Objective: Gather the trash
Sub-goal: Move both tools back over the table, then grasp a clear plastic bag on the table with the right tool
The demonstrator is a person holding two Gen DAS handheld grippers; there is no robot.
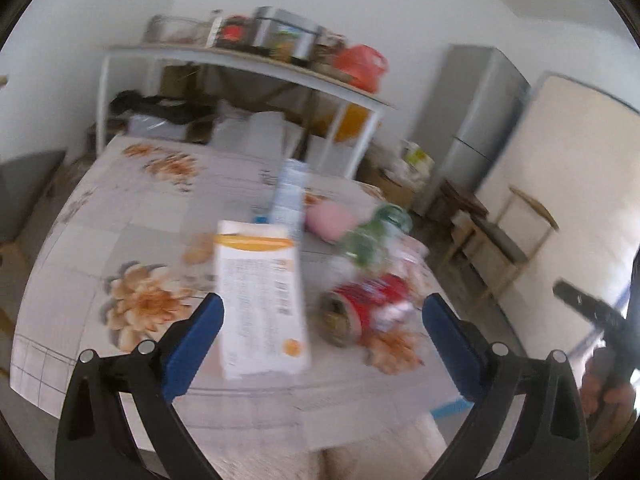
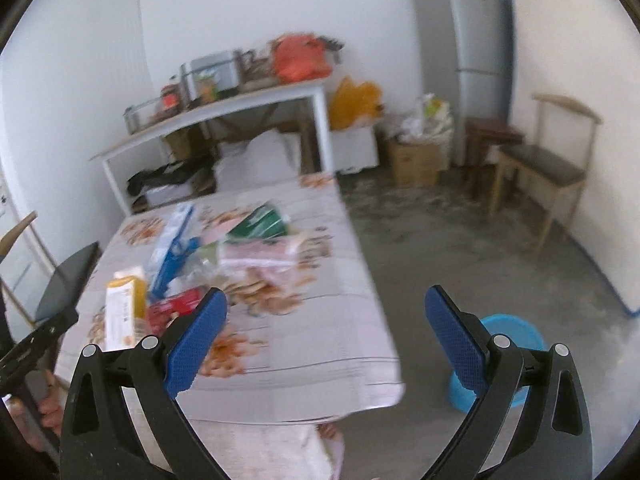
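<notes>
Two grippers: we see both over a table (image 2: 328,320) draped in a flowered cloth, each with blue pads and black arms.
Left gripper (image 1: 322,312): we find its jaws spread as wide as they go, nothing clamped; the pads stand clear of everything.
Right gripper (image 2: 326,308): we see its jaws wide apart and empty, over the table's near corner and the floor.
Trash heap: we place it at twelve o'clock from the left gripper, lying on the cloth.
White-and-orange carton (image 1: 260,300): we see it lying flat, at eleven o'clock inside the left jaws, untouched by either pad.
Red can (image 1: 360,308): we see it on its side, open end towards us, at one o'clock from the carton, just beside it.
Green bottle (image 1: 376,232): blurred, behind the can.
Pink object (image 1: 330,220): we cannot tell what it is; it sits beyond the carton.
Blue-and-white box (image 1: 290,196): at twelve o'clock, farthest back in the heap.
Blue bin (image 2: 516,340): we see it on the floor at four o'clock from the table, partly hidden by the right pad.
</notes>
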